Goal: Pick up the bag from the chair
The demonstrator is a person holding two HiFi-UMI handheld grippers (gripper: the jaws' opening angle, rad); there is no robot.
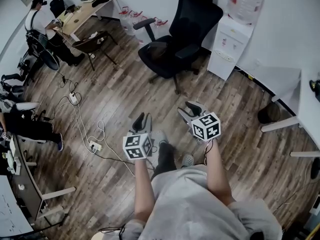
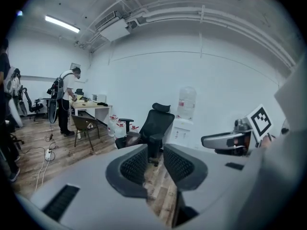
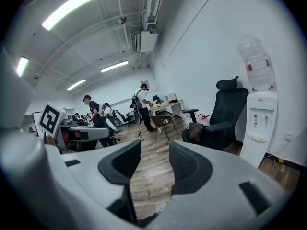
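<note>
Sitting on the black office chair (image 1: 186,24), a brown bag (image 3: 195,131) shows only dimly; left tool (image 2: 156,161) and right tool (image 3: 154,161) gape, empty.

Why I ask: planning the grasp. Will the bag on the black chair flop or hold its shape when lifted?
The bag stands upright on the seat, so it probably keeps some shape. It looks brown and soft-sided, so it may sag if lifted by one edge. The chair has a swivel-type base, so pushing the bag might turn it.
</note>
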